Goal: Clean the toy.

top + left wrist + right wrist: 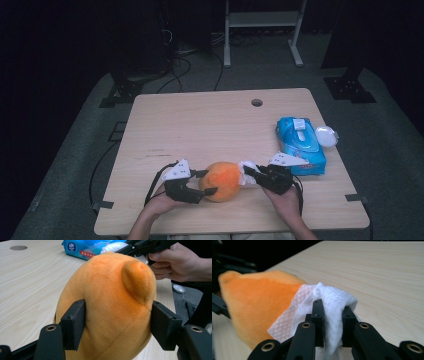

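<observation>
From the high view, I see the plush [222, 181] near the table's [200, 125] front edge, my left gripper [205, 182] on one side, my right gripper [248, 175] on the other, the wipe pack [300, 145] behind.

In the left gripper view, my jaws are part-closed, pressing the plush's [110, 307] flanks. It looks soft and light, so I'd grip across the bulk.

In the right gripper view, my jaws pinch a wipe [332, 305], nearly shut, laid against the plush [259, 307]. It's limp, so I'd hold a bunched fold.
</observation>
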Tool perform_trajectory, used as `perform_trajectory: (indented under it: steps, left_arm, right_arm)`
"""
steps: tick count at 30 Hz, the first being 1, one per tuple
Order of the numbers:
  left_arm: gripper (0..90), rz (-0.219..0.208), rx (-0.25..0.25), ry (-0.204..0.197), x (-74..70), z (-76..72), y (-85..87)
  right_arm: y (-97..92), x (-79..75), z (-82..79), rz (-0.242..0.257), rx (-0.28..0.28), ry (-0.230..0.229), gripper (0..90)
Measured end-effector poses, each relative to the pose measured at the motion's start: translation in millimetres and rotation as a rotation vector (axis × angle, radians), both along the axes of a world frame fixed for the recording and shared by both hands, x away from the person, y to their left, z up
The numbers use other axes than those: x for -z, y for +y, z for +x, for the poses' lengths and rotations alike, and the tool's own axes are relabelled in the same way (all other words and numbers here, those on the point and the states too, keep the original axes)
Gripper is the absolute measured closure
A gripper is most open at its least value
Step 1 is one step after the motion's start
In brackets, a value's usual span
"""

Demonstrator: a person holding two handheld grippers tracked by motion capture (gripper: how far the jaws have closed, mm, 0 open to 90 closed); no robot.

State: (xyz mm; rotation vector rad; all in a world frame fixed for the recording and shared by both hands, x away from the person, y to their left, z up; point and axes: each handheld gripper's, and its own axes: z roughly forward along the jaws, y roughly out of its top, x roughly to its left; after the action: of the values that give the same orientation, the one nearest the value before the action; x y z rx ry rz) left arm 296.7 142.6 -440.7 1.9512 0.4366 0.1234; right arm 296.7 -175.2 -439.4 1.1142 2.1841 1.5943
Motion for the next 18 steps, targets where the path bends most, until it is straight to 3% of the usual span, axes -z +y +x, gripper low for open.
perform_trajectory:
  steps: [4, 6, 10, 12, 15, 18]
  left_arm:
    - [34.7, 0.000, -0.001, 0.001, -0.1, 0.5, 0.3]
    - [34.7, -0.002, -0.004, 0.002, -0.3, 0.3, -0.6]
    - [33.4, -0.017, -0.010, -0.001, 1.2, 0.9, -2.5]
    - [32.1, -0.020, -0.013, -0.005, 1.3, 1.2, -2.7]
    - [29.0, -0.028, -0.012, -0.015, 2.2, 0.9, -6.5]
    - [18.6, -0.025, -0.016, -0.036, 1.9, 0.1, -11.5]
  right_arm:
    - [6.2, -16.2, -9.3, 0.025, -0.041, -0.066, 77.2]
    - [6.0, -14.2, -8.7, 0.012, -0.043, -0.064, 77.2]
    - [3.1, -2.2, -2.0, -0.003, -0.023, -0.013, 77.1]
    - [4.2, -8.0, -4.1, -0.006, -0.025, -0.031, 77.0]
    - [8.7, -21.3, -12.1, 0.033, -0.065, -0.079, 77.1]
    - [15.2, -21.9, -14.8, 0.017, -0.090, -0.088, 77.1]
